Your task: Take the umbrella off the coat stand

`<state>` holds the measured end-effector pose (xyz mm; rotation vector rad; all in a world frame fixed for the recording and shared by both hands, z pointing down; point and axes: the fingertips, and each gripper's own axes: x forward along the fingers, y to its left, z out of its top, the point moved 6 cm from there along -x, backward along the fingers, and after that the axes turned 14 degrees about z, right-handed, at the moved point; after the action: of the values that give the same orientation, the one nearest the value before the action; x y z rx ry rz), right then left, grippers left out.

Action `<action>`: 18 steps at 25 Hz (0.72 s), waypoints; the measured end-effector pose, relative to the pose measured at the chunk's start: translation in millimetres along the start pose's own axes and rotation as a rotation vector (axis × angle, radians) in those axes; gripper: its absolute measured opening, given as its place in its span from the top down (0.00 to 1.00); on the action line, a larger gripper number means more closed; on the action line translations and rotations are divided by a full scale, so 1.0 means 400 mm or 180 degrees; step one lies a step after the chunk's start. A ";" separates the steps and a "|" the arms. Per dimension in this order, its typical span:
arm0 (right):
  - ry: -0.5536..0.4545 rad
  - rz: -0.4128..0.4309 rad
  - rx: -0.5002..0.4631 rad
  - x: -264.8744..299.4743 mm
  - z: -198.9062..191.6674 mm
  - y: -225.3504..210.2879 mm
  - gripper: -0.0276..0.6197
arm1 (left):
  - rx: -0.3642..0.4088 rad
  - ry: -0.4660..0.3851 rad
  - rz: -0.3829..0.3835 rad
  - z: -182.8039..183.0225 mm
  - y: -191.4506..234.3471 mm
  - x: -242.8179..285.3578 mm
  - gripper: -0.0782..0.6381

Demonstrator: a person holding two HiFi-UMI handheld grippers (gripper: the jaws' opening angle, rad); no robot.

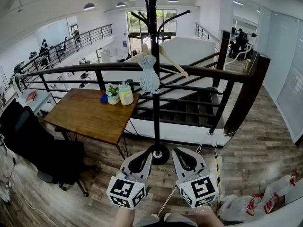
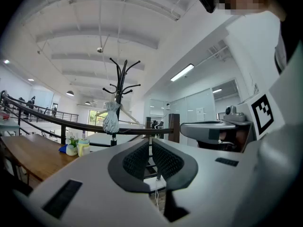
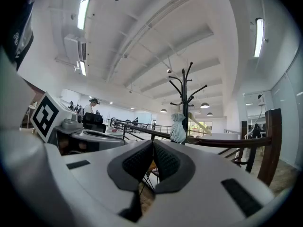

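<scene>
A black coat stand rises in front of a dark railing, straight ahead of me. A folded pale blue-grey umbrella hangs from one of its hooks, beside a wooden hanger. My left gripper and right gripper sit low and close to my body. Both are shut with nothing between their pads, and both point at the stand's base. In the left gripper view the umbrella hangs far beyond the shut left gripper. In the right gripper view the umbrella is also far beyond the shut right gripper.
A wooden table stands to the left with a small plant and a bottle. A black office chair is at the near left. The railing guards a stairwell behind the stand. Plastic bags lie at the lower right.
</scene>
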<state>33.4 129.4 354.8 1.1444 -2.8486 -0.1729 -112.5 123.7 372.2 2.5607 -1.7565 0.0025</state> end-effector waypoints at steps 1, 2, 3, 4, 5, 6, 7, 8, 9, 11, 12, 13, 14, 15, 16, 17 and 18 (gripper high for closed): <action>0.0008 0.0006 -0.0019 0.004 -0.002 -0.002 0.91 | -0.0005 -0.0008 0.0022 0.002 0.003 0.003 0.87; 0.0017 0.0013 -0.0035 0.007 -0.005 -0.003 0.91 | -0.0010 -0.0014 0.0042 0.004 0.005 0.006 0.87; 0.0029 0.0019 -0.0040 0.010 -0.007 -0.004 0.91 | -0.0015 -0.0017 0.0058 0.004 0.006 0.009 0.87; 0.0040 0.0024 -0.0032 0.012 -0.010 -0.005 0.91 | -0.0018 -0.0016 0.0071 0.003 0.006 0.011 0.87; 0.0047 0.0032 -0.0015 0.014 -0.012 -0.006 0.91 | -0.0016 -0.0013 0.0082 0.002 0.006 0.014 0.87; 0.0049 0.0044 0.0002 0.016 -0.014 -0.009 0.91 | -0.0014 -0.0009 0.0092 0.001 0.006 0.018 0.87; 0.0051 0.0055 0.0016 0.018 -0.016 -0.012 0.91 | -0.0017 -0.0005 0.0100 -0.001 0.005 0.021 0.87; 0.0053 0.0065 0.0029 0.019 -0.017 -0.016 0.91 | -0.0025 -0.0003 0.0105 -0.003 0.003 0.024 0.87; 0.0044 0.0075 0.0042 0.019 -0.018 -0.020 0.91 | -0.0036 -0.0009 0.0104 -0.004 0.000 0.026 0.87; -0.0031 0.0127 0.0085 0.017 -0.018 -0.027 0.91 | -0.0052 -0.0047 0.0073 -0.005 -0.009 0.031 0.87; -0.0081 0.0179 0.0105 0.015 -0.018 -0.030 0.91 | -0.0059 -0.0076 0.0049 -0.004 -0.014 0.034 0.87; -0.0123 0.0233 0.0114 0.013 -0.019 -0.034 0.91 | -0.0059 -0.0097 0.0027 -0.004 -0.021 0.038 0.87; -0.0145 0.0271 0.0114 0.009 -0.021 -0.038 0.91 | -0.0039 -0.0100 0.0013 -0.005 -0.028 0.043 0.87; -0.0141 0.0288 0.0109 0.005 -0.024 -0.045 0.91 | 0.0007 -0.0081 0.0012 -0.008 -0.036 0.050 0.87; -0.0116 0.0291 0.0098 0.001 -0.029 -0.053 0.91 | 0.0070 -0.0053 0.0028 -0.011 -0.044 0.056 0.87; -0.0084 0.0288 0.0089 -0.003 -0.036 -0.062 0.91 | 0.0125 -0.0034 0.0057 -0.014 -0.053 0.062 0.87; -0.0056 0.0286 0.0090 -0.008 -0.045 -0.071 0.91 | 0.0147 -0.0031 0.0088 -0.018 -0.060 0.066 0.87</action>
<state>57.0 109.6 368.9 1.0219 -2.9197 -0.1388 -80.4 107.8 379.1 2.5721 -1.8163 0.0319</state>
